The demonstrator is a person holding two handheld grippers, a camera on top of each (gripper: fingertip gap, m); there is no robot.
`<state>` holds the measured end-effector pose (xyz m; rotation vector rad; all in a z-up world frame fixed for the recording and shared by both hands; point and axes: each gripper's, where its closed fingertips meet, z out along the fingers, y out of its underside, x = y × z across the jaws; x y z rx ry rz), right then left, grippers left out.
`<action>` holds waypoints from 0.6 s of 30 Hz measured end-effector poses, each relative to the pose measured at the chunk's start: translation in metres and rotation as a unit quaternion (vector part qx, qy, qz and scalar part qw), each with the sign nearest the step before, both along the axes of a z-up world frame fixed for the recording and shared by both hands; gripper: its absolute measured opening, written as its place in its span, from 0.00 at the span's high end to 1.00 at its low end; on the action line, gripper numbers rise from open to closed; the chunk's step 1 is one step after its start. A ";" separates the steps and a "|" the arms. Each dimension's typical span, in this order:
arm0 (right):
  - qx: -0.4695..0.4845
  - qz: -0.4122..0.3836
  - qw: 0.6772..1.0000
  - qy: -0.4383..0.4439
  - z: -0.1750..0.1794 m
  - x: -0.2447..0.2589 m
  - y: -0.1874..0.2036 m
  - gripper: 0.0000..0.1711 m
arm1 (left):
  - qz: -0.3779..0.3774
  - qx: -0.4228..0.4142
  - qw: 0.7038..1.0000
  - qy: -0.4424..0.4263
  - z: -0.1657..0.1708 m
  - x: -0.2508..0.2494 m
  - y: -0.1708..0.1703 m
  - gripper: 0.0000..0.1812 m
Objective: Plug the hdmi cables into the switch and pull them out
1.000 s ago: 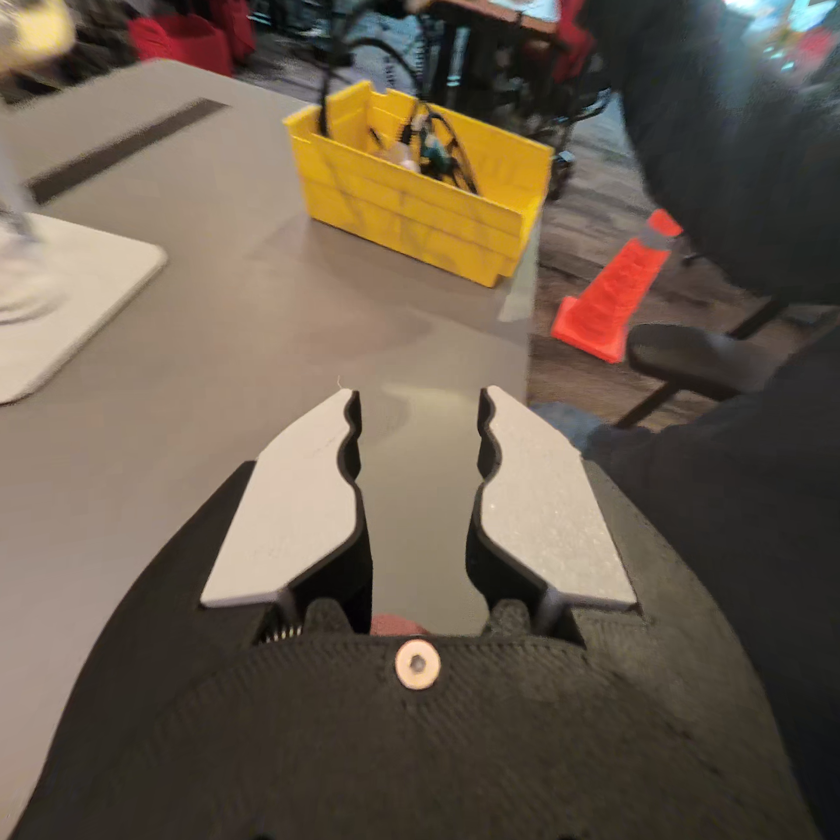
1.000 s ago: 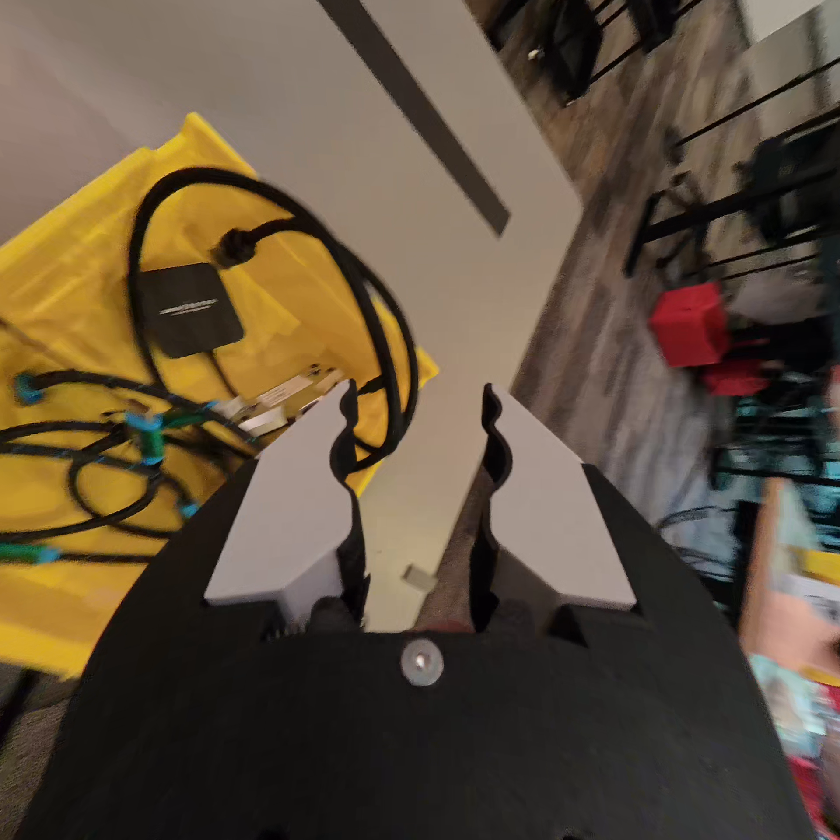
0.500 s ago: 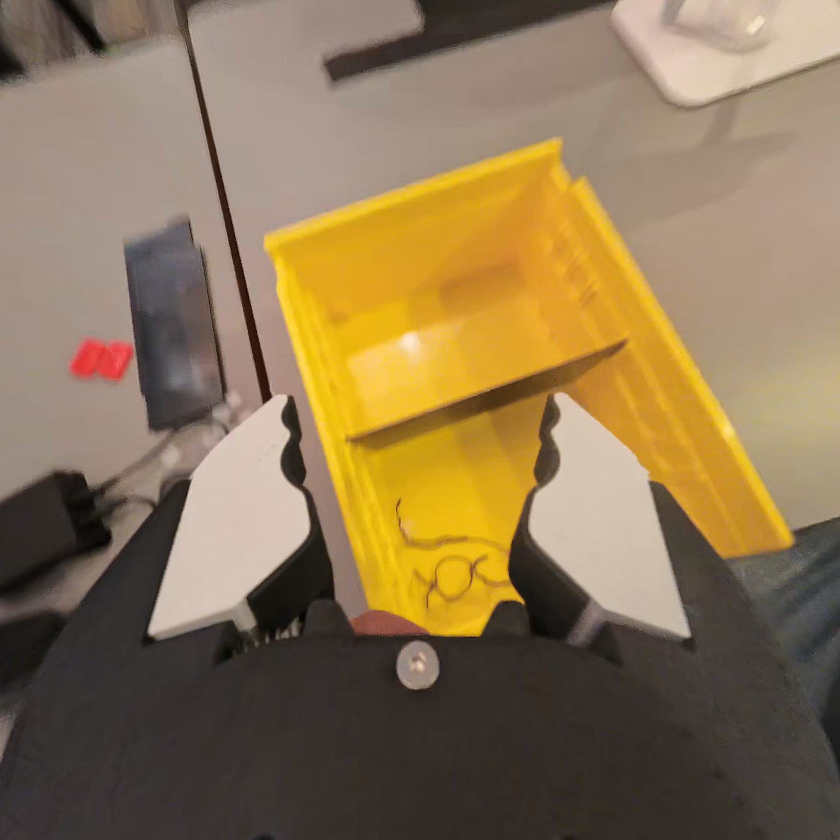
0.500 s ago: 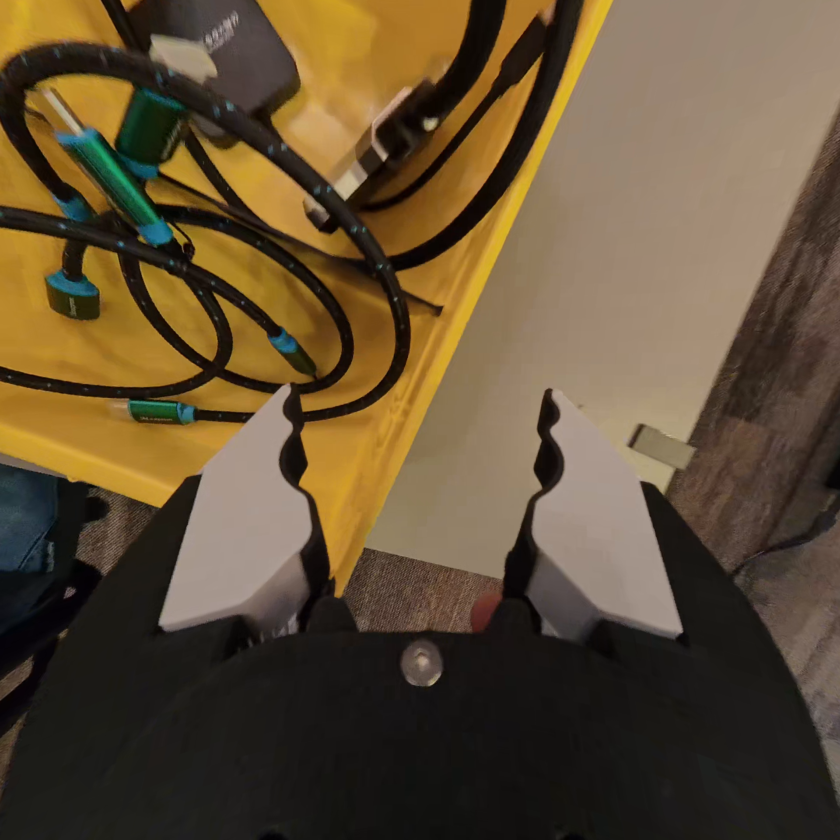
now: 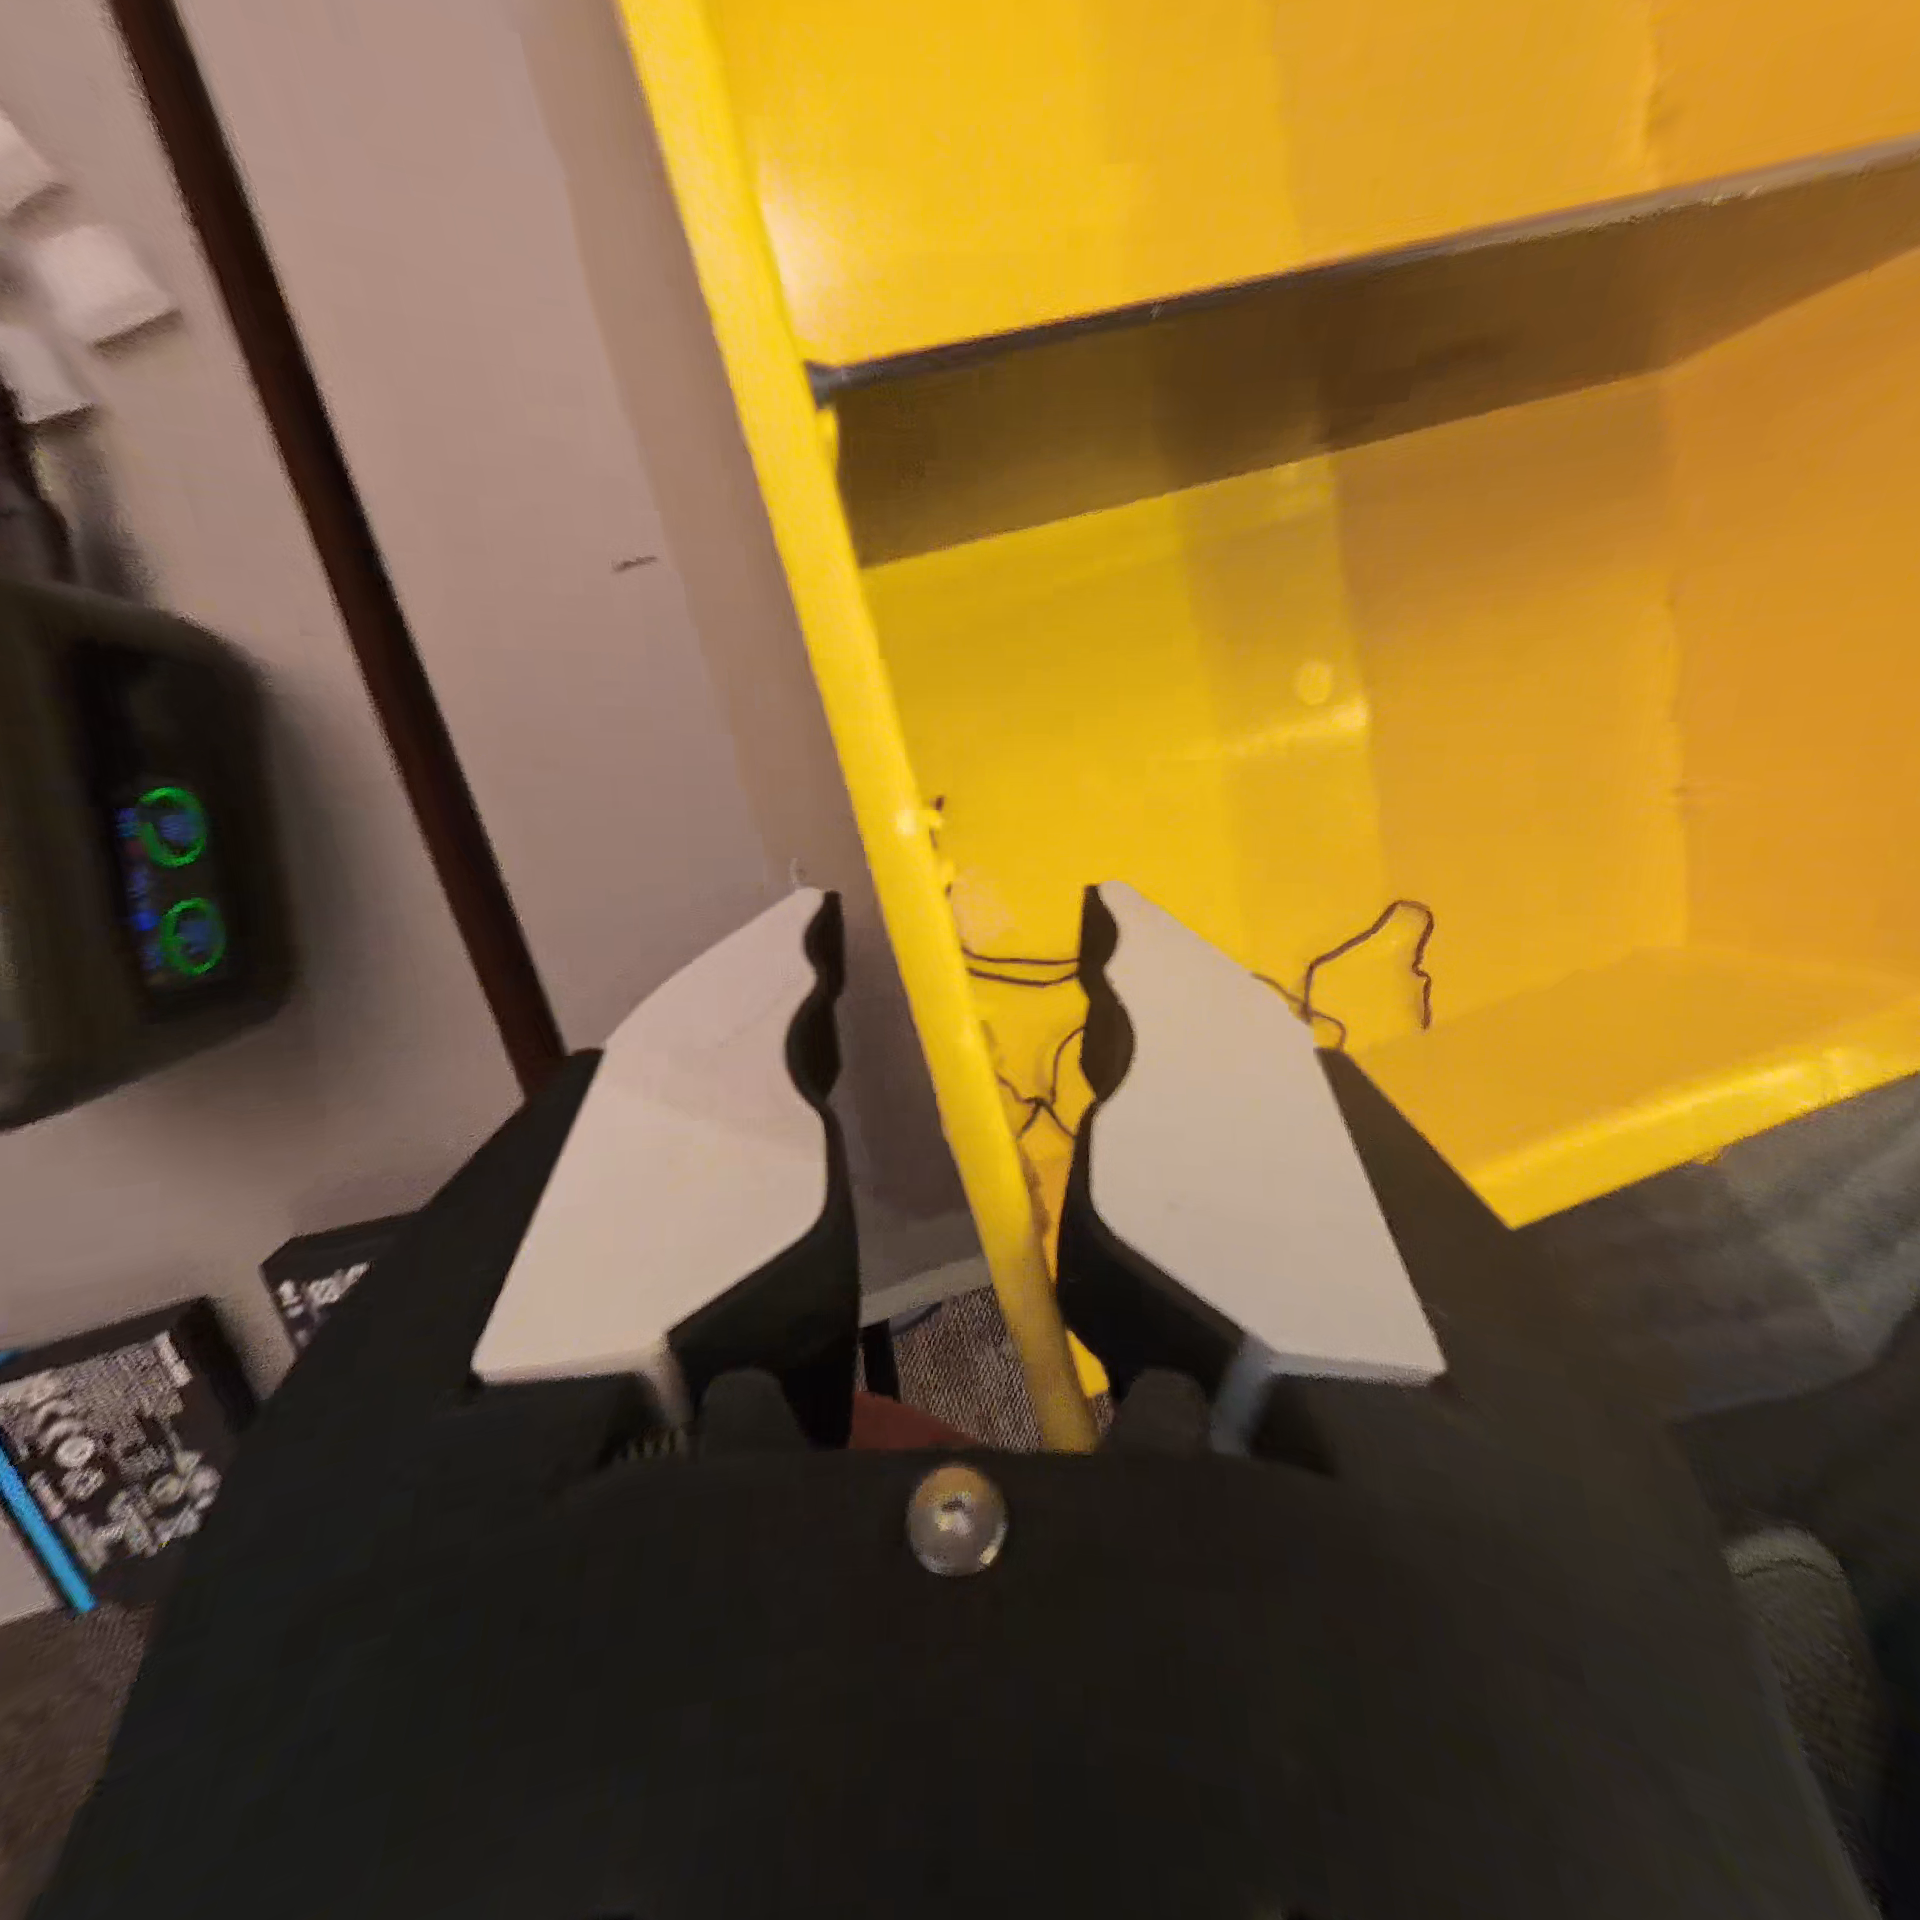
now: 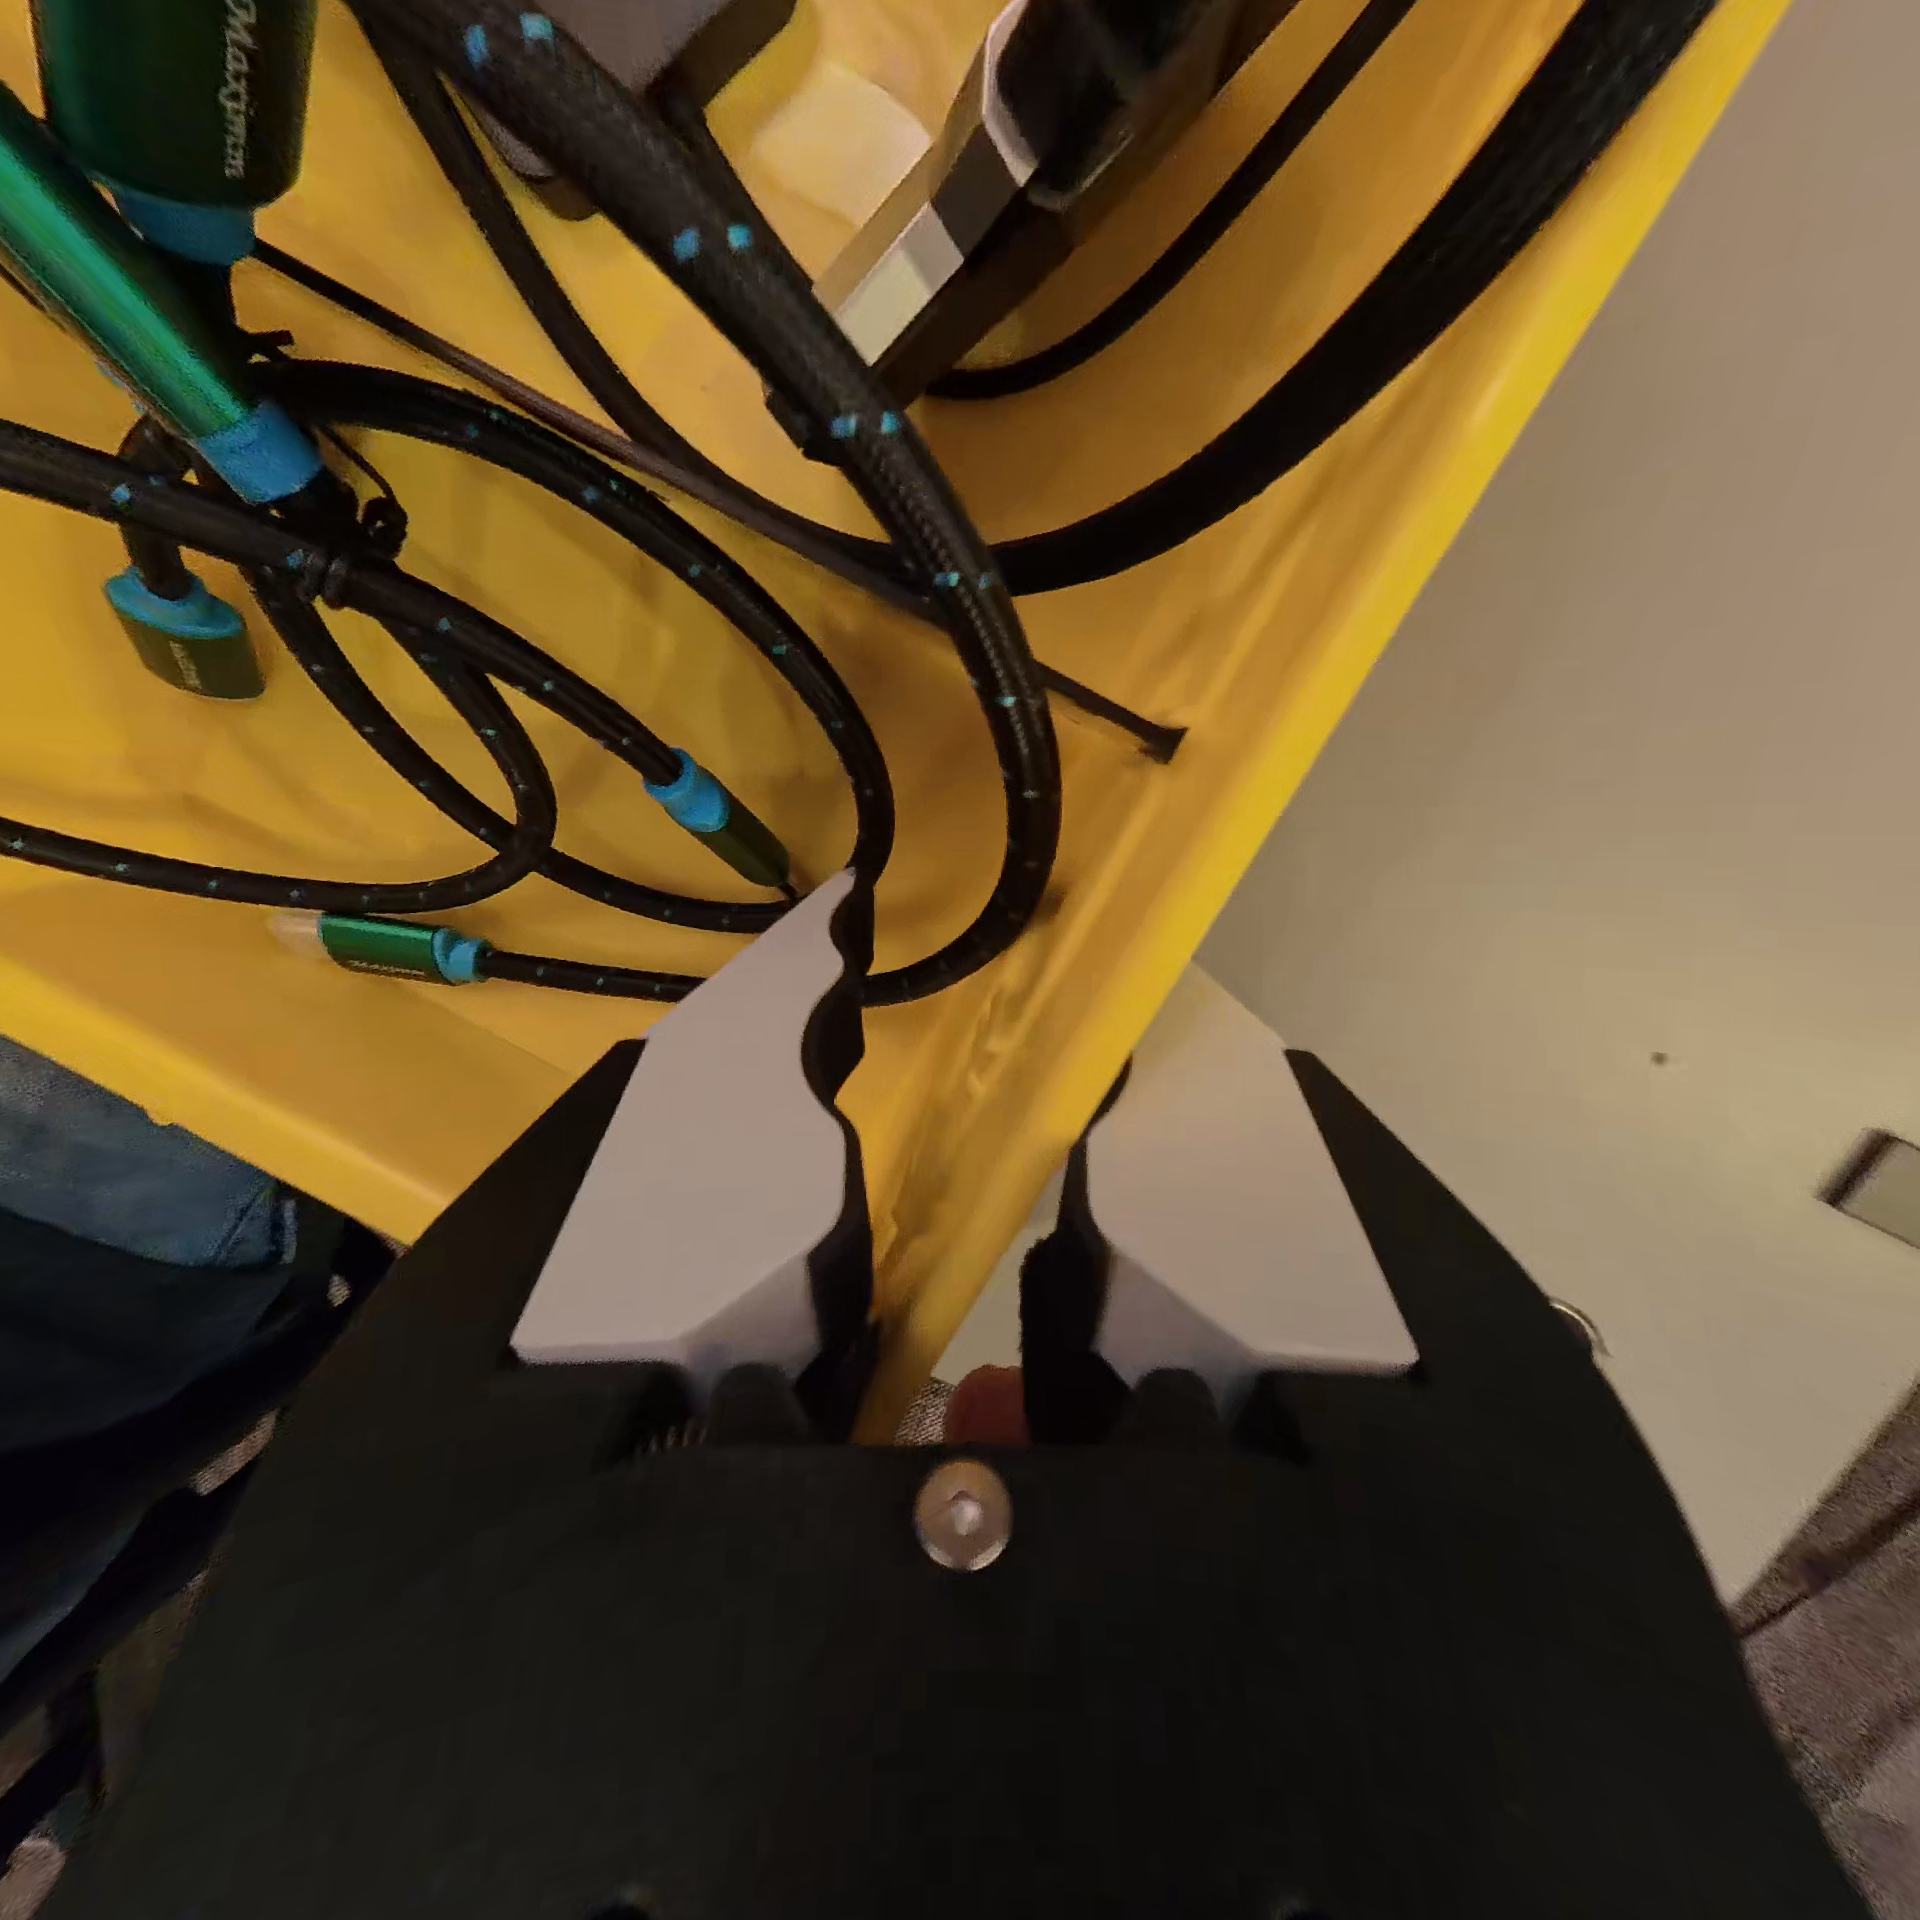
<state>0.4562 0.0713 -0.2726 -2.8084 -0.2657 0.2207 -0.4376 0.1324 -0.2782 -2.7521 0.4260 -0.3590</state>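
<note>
Our left gripper [image 5: 958, 971] and right gripper [image 6: 997, 997], both parted, straddle the yellow bin's [image 5: 1455, 727] side walls, gripping nothing; HDMI cables [image 6: 727, 623] lie inside.

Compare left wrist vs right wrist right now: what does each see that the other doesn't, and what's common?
Left wrist only: an empty bin compartment with a dark divider, loose thread, and a black device with green rings on the table.

Right wrist only: braided black cables with green plugs lying in the bin.

Both: each set of tongs, left and right, open and straddling a yellow bin wall.
</note>
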 end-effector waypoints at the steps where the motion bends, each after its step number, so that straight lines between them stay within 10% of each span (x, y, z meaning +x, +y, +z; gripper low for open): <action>1: -0.001 0.002 1.000 0.007 -0.002 -0.004 0.000 0.81 | -0.014 -0.007 1.000 -0.014 -0.003 0.007 -0.001 0.76; 18: 0.064 0.055 0.993 0.088 0.000 -0.175 0.043 0.67 | 0.000 0.050 0.996 -0.080 0.010 0.031 0.011 0.84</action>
